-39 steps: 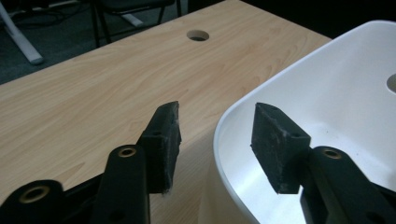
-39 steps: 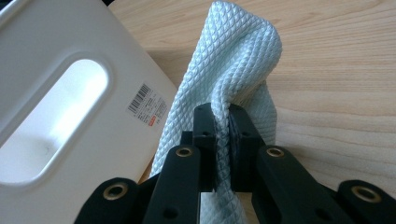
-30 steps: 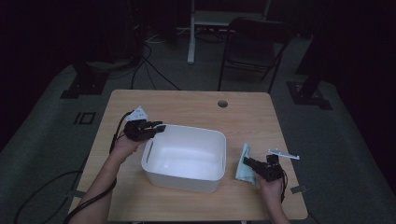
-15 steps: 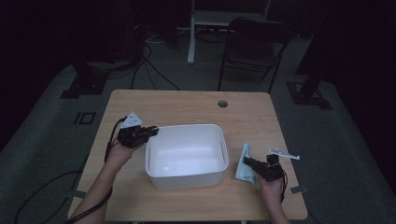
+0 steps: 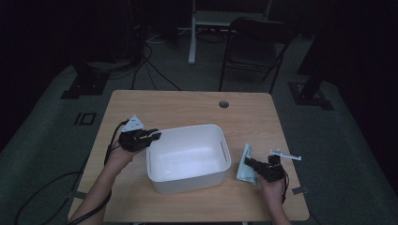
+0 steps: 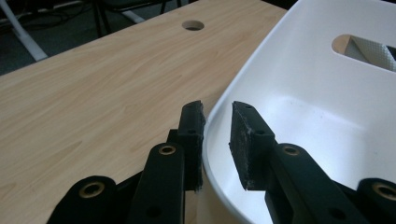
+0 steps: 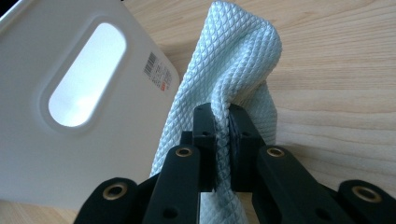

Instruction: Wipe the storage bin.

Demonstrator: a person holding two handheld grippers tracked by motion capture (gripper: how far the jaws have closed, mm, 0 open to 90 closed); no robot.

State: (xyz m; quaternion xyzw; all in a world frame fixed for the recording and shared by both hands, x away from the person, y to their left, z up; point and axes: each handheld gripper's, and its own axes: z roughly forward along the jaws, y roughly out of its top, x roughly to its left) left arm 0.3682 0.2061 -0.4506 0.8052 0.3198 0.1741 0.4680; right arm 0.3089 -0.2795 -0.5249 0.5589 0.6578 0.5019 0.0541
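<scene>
1. The right gripper [image 7: 222,140] is closed on the pale blue woven cloth [image 7: 233,60], which lies on the wooden table [image 5: 187,105] just beside the white plastic tub [image 5: 187,157].
2. The left gripper [image 6: 217,135] straddles the tub's rim; its jaws have just been opening, and the outer pad perhaps touches the wall.
3. The cloth looks soft and light: pinch a fold. The tub looks stiff, smooth and slippery: take the rim.

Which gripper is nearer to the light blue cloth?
Right. The right gripper is shut on the cloth, beside the white tub's right wall. The left gripper straddles the tub's left rim, across the tub from the cloth.
</scene>
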